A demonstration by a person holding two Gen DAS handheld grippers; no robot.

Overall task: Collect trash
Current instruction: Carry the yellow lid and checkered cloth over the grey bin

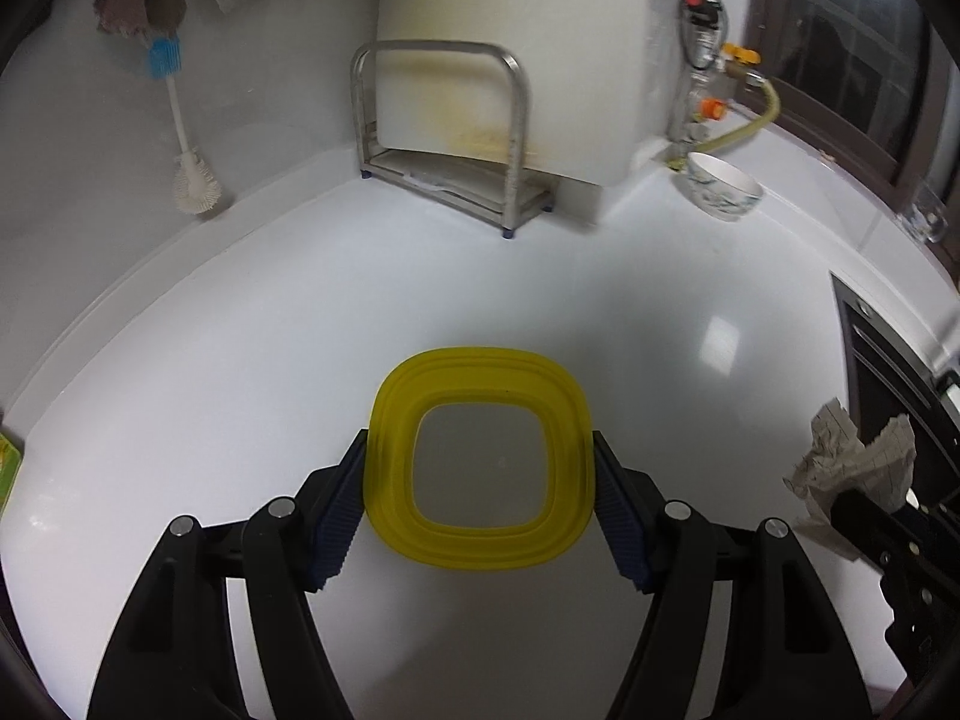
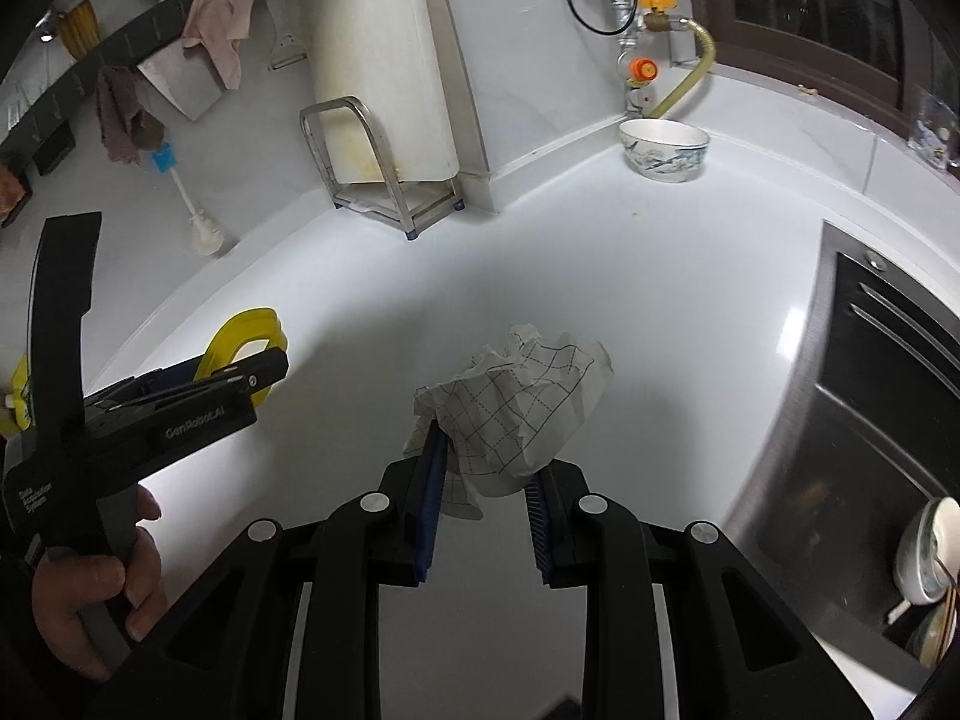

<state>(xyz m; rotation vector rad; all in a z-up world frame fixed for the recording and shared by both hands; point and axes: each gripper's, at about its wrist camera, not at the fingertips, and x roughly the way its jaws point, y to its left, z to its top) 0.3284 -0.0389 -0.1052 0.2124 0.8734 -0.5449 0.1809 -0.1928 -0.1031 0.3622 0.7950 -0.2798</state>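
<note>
Two grippers over a white kitchen counter (image 1: 420, 300), each one holding a piece of trash.

At far, a big white cutting board (image 2: 378, 60) upright in a metal rack (image 1: 441, 120) against the wall; at right, a steel sink (image 2: 870, 420) with dishes inside; near the far right corner, a patterned bowl (image 2: 663, 147) under the gas valve. Left gripper (image 1: 480, 456) clamped on a yellow square lid (image 1: 480, 456), pads pressing on its left and right edges, lid raised over the counter. Right gripper (image 2: 486, 474) closed on a crumpled sheet of grid paper (image 2: 516, 402), pinched between the blue pads, also above the counter, right of the lid. A hand (image 2: 102, 594) around the left gripper's handle.
</note>
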